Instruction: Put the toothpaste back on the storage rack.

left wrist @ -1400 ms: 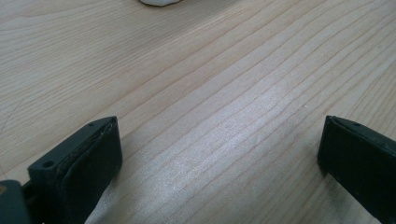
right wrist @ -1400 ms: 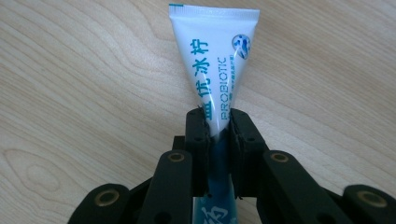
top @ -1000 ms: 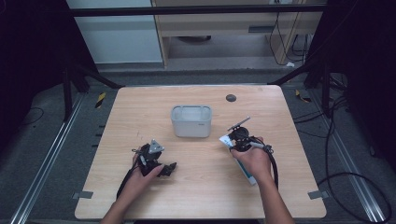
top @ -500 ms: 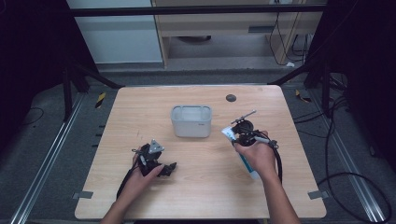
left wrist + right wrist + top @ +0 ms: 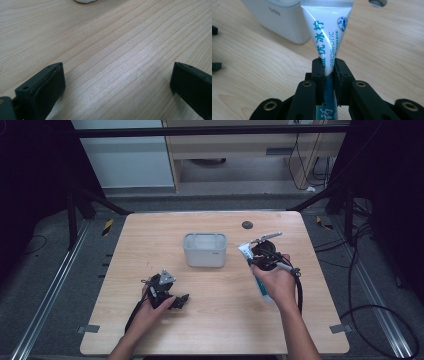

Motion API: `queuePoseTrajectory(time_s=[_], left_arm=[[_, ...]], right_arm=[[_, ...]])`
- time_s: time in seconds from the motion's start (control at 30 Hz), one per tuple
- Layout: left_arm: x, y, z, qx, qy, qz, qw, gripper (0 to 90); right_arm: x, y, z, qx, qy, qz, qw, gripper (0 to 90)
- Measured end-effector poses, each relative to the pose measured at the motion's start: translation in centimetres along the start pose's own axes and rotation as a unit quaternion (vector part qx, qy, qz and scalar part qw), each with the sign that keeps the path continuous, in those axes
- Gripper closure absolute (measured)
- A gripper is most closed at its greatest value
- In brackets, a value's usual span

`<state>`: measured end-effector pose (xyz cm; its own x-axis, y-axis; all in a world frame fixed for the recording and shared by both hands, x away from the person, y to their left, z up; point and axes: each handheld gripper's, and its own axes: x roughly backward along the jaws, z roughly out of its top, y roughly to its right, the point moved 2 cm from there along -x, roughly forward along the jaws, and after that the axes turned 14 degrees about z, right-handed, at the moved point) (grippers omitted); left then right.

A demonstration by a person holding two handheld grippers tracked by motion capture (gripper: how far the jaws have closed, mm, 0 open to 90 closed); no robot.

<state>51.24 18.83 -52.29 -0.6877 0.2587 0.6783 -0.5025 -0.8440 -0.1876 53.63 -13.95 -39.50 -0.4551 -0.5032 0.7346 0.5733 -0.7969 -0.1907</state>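
The right gripper pinches a toothpaste tube at mid-body, held clear of the bench. The tube looks light, soft and slick, so it may buckle or slip; a hold near the stiffer crimped end seems safer. Just ahead and left of the gripper stands a white bin, unobstructed. The left gripper rests spread and empty, well apart.

toothpaste tube | white-teal (crimped end up) | lifted beside white bin
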Motion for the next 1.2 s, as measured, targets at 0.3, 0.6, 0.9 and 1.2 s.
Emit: queuePoseTrajectory(time_s=[0.3,0.6,0.9,1.2], left_arm=[[0.0,0.0,0.0,0.002,0.001,0.000,1.0000,0.0],[0.0,0.0,0.0,0.001,0.001,0.000,1.0000,0.0],[0.0,0.0,0.0,0.001,0.001,0.000,1.0000,0.0],[0.0,0.0,0.0,0.001,0.001,0.000,1.0000,0.0]], right_arm=[[0.8,-1.1,1.3,0.012,0.047,0.000,0.9988,80.1],[1.4,-2.2,2.2,0.026,0.071,-0.001,0.9971,80.1],[1.8,-2.8,3.1,0.030,0.101,-0.002,0.9944,80.4],[2.7,-3.3,4.4,0.031,0.137,-0.005,0.9901,80.4]])
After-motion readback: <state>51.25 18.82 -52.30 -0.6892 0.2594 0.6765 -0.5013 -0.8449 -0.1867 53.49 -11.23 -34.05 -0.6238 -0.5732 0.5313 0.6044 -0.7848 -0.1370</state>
